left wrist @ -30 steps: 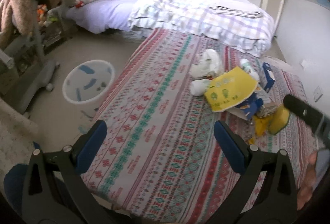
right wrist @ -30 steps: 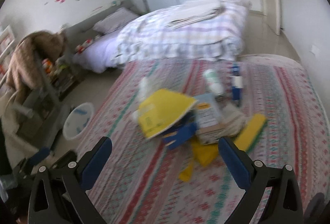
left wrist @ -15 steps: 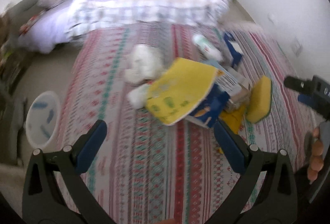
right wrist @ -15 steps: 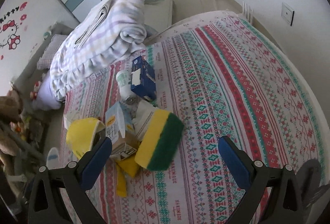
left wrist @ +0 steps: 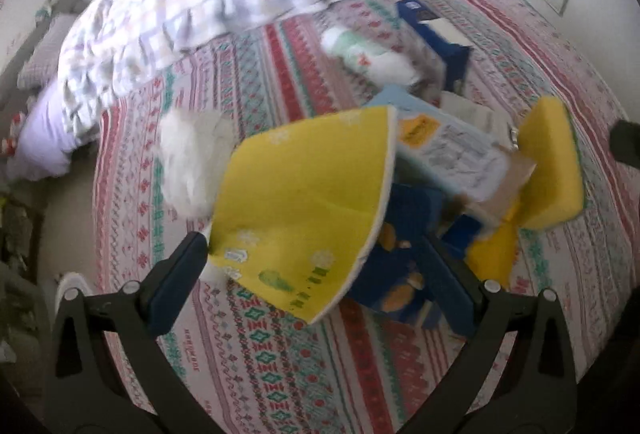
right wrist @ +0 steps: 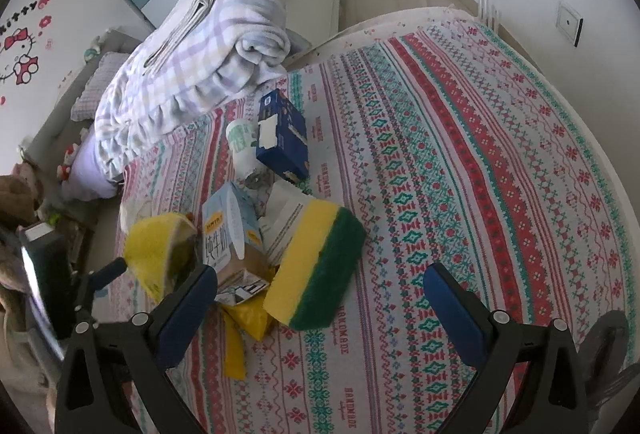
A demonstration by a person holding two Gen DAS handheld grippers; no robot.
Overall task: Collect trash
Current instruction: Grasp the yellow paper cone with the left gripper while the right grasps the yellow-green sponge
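Trash heaped mid-rug: yellow bag, sponge, milk carton. Approach step, judged. Left gripper spread wide, empty, straddling bag; right gripper likewise released by sponge. Next: lower, clench.

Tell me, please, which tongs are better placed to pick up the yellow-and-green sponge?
Probably the right tongs: open, with the sponge directly between their tips. The left tongs face the yellow bag.

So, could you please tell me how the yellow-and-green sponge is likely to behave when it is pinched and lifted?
The sponge looks like thick foam, so it would probably compress and weigh little. It rests tilted against the milk carton, so it may flop flat when nudged.
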